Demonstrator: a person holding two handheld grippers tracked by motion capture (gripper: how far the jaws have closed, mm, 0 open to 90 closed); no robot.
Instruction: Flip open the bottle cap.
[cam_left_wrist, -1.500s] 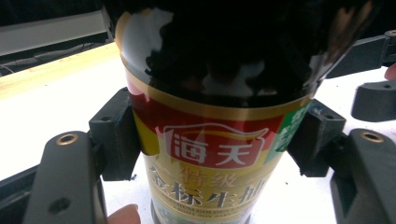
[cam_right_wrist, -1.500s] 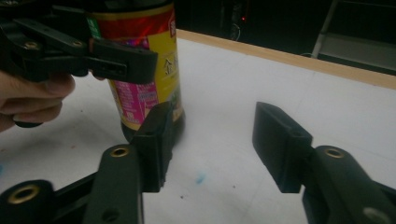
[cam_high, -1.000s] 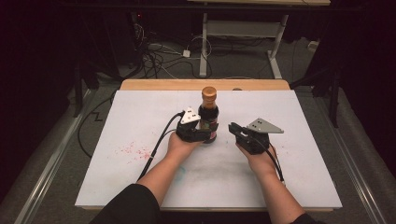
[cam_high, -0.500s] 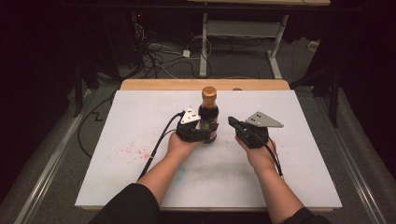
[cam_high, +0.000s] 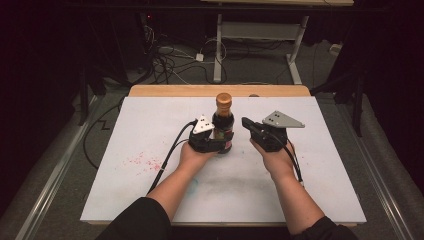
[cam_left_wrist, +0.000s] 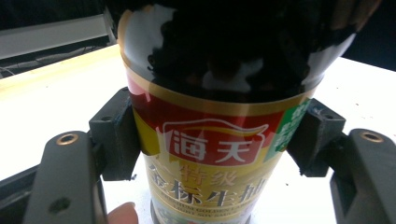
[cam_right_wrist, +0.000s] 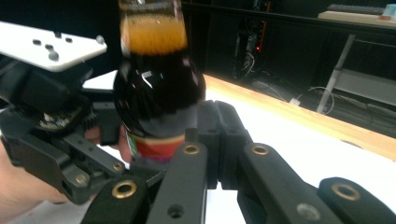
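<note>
A dark soy sauce bottle (cam_high: 223, 122) with an orange-brown cap and a red and gold label stands upright near the middle of the white table top (cam_high: 150, 130). My left gripper (cam_high: 223, 143) is shut on its lower body. In the left gripper view the black pads (cam_left_wrist: 116, 135) press both sides of the label of the bottle (cam_left_wrist: 219, 60). My right gripper (cam_high: 246, 123) hovers just right of the bottle, shut and empty, apart from the glass. Seen from the right gripper view, its closed tips (cam_right_wrist: 219, 116) point past the bottle (cam_right_wrist: 159, 98) and the left gripper (cam_right_wrist: 51, 121).
A wooden strip (cam_high: 220, 90) borders the table's far edge. Red speckled stains (cam_high: 142, 161) mark the left part of the top. Beyond the table, cables (cam_high: 170, 60) lie on the floor by a desk frame (cam_high: 218, 45).
The right gripper has lifted and drawn a little closer to the bottle's side. The left gripper and the bottle have stayed still.
</note>
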